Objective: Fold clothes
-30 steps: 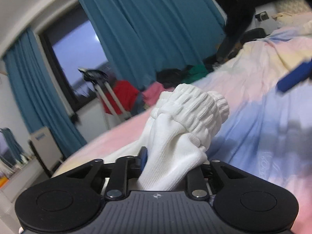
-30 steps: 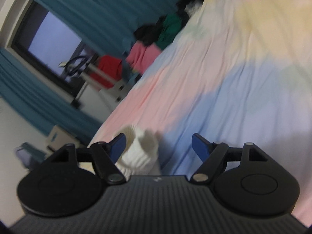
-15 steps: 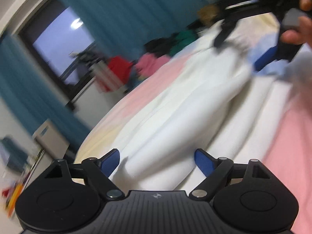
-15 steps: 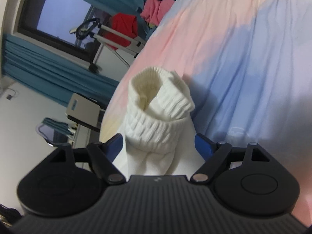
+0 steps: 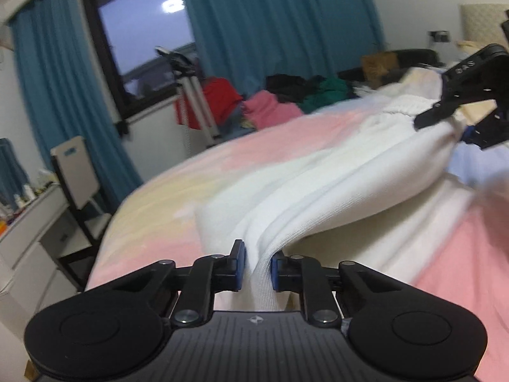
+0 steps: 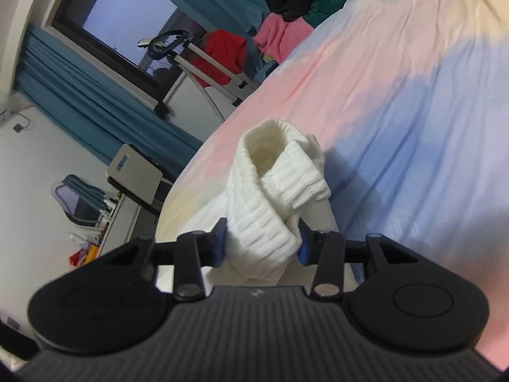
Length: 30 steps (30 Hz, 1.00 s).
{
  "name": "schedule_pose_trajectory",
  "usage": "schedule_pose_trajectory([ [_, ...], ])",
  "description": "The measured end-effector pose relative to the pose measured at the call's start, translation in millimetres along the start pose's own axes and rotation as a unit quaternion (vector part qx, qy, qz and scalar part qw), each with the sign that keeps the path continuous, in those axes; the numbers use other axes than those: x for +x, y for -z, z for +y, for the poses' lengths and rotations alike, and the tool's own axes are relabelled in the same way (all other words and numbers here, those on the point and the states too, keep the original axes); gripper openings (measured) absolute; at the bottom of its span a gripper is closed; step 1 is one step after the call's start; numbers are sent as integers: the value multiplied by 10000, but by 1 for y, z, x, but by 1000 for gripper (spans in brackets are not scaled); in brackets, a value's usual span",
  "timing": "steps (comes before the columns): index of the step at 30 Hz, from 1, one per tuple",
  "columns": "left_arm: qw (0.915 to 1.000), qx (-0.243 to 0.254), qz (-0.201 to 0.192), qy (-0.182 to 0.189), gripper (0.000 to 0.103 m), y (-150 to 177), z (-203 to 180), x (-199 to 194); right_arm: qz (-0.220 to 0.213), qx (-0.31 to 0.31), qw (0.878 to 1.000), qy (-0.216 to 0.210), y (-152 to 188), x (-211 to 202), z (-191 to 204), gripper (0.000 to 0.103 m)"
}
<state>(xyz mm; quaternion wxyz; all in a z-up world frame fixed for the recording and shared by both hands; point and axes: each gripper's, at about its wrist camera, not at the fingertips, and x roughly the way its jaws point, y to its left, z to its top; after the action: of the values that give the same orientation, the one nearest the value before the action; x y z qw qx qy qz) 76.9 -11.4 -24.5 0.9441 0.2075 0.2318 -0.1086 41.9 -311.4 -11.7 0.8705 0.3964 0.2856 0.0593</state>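
Note:
White socks (image 5: pixel 334 184) stretch across the pastel bed sheet (image 5: pixel 159 210). My left gripper (image 5: pixel 257 267) is shut on the smooth end of the socks, low over the bed. My right gripper (image 6: pixel 262 243) is shut on the ribbed cuff end (image 6: pixel 270 178), which stands up between its blue pads. In the left wrist view the right gripper (image 5: pixel 470 95) shows at the far right, holding the cuff end above the sheet. The socks hang taut between the two grippers.
A heap of pink, green, black and red clothes (image 5: pixel 276 102) lies at the bed's far edge. A drying rack (image 5: pixel 191 95), a window and teal curtains (image 5: pixel 273 22) stand behind. A chair (image 5: pixel 76 172) and desk stand left of the bed.
The left gripper let go of the cuffs, opened, and has closed on the socks' other end. The right gripper closed on the cuffs. The socks are now pulled out long.

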Motion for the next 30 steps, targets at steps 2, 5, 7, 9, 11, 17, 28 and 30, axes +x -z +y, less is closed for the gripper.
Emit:
schedule_pose_trajectory([
  [2,9998,106,110,121,17,11,-6,-14,93,-65,9996,262,6,2,-5,45],
  [5,9993,253,277,83,17,21,-20,-12,172,18,9989,425,11,12,-13,45],
  [7,9993,172,320,85,17,24,-25,-12,183,25,9991,384,11,13,-13,49],
  [9,9993,143,343,81,17,27,-27,-14,229,32,9991,357,11,14,-13,59],
  [11,9992,93,378,80,18,29,-29,-15,335,51,9986,401,12,18,-15,73],
  [17,9990,-11,447,91,20,28,-33,-11,644,-137,9971,375,19,39,-13,89],
  [28,9750,-1839,687,1036,81,10,17,-18,851,-378,9945,475,24,50,-8,63],
  [30,9569,-2510,552,1351,84,13,36,-25,736,-535,9943,547,25,45,-2,56],
])
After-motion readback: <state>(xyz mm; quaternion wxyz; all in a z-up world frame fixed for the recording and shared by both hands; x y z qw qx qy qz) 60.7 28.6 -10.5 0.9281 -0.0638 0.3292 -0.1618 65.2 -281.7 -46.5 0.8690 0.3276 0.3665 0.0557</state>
